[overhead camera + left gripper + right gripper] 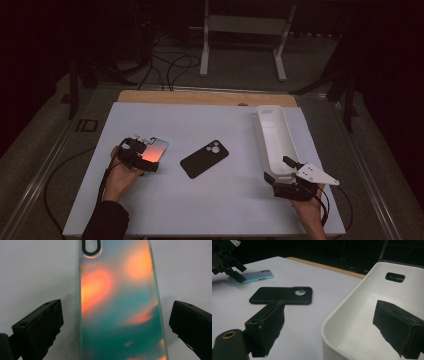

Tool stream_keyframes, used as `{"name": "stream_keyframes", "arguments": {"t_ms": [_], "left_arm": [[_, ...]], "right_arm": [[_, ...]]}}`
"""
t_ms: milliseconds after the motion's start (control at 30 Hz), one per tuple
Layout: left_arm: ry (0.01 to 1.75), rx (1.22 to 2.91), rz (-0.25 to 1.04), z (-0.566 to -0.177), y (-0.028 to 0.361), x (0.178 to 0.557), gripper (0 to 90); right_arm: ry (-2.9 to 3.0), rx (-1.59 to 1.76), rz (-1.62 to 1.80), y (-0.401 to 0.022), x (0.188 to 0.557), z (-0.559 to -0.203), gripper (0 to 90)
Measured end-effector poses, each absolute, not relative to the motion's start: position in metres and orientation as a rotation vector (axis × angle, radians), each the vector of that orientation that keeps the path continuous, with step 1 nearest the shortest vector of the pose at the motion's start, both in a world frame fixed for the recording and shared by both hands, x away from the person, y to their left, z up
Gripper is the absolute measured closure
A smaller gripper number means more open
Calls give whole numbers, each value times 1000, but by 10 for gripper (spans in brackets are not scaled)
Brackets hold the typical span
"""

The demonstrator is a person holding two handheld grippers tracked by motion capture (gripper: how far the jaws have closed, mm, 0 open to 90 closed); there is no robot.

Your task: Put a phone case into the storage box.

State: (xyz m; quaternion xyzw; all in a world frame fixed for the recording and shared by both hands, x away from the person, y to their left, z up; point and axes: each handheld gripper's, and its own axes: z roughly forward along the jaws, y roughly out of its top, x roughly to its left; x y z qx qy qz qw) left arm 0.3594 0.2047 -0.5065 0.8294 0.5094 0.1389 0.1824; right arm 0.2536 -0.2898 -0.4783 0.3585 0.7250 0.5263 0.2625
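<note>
The iridescent phone case (154, 150), glossy with orange and teal sheen, lies flat on the matte white table (200, 200) in the high view, under the left gripper (142, 155), while a matte black phone case (204, 158) sits just right of it and a smooth white oblong bin (276, 137) stands by the right gripper (280, 172); dark floor and cables lie beyond. In the left gripper view, the jaws stand open either side of the case (120, 305), apart from its rounded edges. In the right gripper view, the jaws are open astride the bin's (342, 315) near rim.
</note>
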Motion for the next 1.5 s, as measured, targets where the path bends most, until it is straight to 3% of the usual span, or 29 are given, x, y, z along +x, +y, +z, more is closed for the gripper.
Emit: {"name": "stream_keyframes", "arguments": {"t_ms": [567, 767, 1067, 1500], "left_arm": [[1491, 2337, 294, -513, 208, 364, 23], [1466, 2341, 291, -508, 209, 360, 155], [1470, 2330, 311, -508, 208, 358, 169], [1407, 2152, 373, -490, 200, 343, 171]], "right_arm": [[1962, 969, 1422, -289, 253, -478, 101], [1966, 971, 1422, -289, 254, -479, 101], [1969, 968, 1416, -288, 254, -479, 101], [1964, 981, 1434, -290, 255, -479, 101]]}}
